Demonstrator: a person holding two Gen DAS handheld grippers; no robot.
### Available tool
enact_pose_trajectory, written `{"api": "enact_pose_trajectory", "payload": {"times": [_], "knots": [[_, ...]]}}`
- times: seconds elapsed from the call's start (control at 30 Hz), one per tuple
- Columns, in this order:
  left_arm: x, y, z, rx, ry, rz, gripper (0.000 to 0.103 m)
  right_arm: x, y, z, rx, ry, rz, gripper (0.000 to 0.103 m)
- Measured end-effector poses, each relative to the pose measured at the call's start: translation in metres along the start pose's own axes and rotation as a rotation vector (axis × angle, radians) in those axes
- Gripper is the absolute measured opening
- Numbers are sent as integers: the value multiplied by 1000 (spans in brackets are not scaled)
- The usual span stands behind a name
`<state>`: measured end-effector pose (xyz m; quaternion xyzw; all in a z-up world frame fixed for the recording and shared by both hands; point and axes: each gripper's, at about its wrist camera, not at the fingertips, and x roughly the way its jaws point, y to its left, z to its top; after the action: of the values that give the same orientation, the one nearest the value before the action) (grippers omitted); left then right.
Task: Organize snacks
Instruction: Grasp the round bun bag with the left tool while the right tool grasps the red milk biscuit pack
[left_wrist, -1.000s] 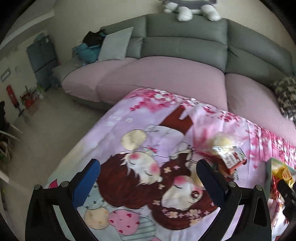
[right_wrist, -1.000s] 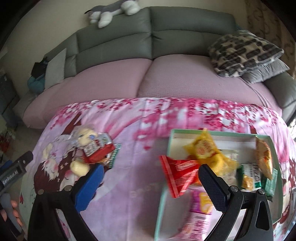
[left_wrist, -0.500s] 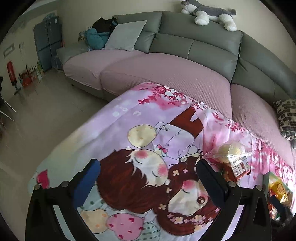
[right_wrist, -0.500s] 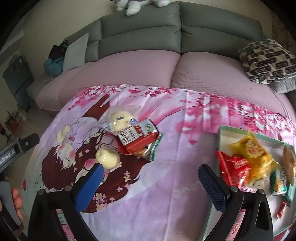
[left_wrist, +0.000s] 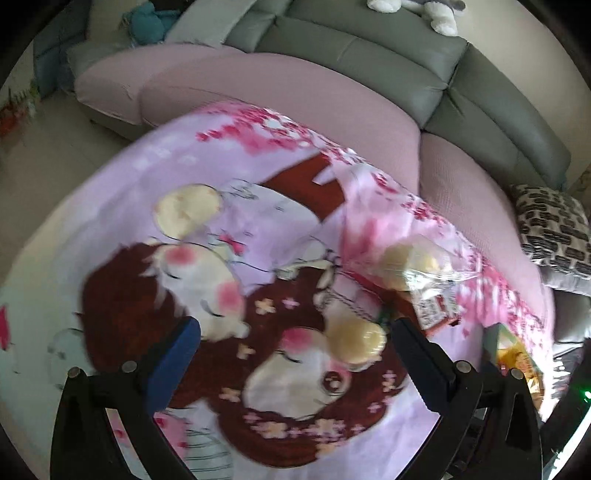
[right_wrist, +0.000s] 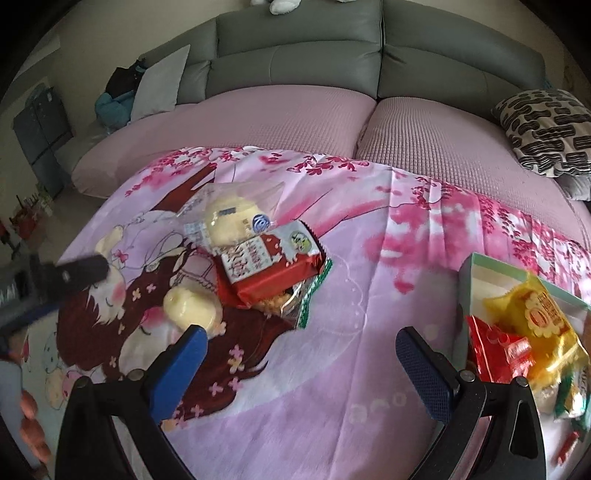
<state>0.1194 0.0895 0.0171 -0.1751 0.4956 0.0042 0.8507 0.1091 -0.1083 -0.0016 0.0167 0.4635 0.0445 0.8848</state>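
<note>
Pink cartoon cloth (right_wrist: 369, 332) | snack pile (right_wrist: 266, 266) (blurry, perhaps buns) | both tongs (left_wrist: 295, 354) (right_wrist: 299, 354) apart, empty

Worktop draped in a pink cartoon-print cloth (right_wrist: 332, 369), carrying loose snacks and a box.
A clear-wrapped pale bun (right_wrist: 229, 218), red-and-white snack packet (right_wrist: 269, 266) and small pale yellow round snack (right_wrist: 188, 306) lie clustered at left; a pale green open box (right_wrist: 471, 273) of packets sits at right.
</note>
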Motion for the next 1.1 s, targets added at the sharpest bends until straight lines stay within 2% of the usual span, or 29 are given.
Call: {"api": "enact_pose_trajectory", "payload": {"times": [0.13,0.23,0.37,0.47,0.63,0.73,0.87,0.97,1.1], "knots": [[12,-15,-5,34,32,-13,101,12,-5,8,-9,14,20,103],[20,-20,-7,35,60,-37,84,19,-2,14,-60,24,21,102],[30,-26,-11,32,100,-79,80,24,5,19,-148,16,25,102],[37,-31,-14,34,119,-94,70,30,8,23,-187,18,36,102],[46,-33,-17,18,142,-102,61,38,13,23,-231,35,30,98],[48,-31,-17,1,148,-116,51,42,15,24,-241,36,33,98],[50,-22,-18,-50,150,-124,49,44,18,25,-267,23,41,93],[50,-19,-17,-61,149,-123,49,46,21,27,-280,15,50,91],[51,-18,-17,-62,153,-124,49,48,22,28,-289,18,62,83]]}}
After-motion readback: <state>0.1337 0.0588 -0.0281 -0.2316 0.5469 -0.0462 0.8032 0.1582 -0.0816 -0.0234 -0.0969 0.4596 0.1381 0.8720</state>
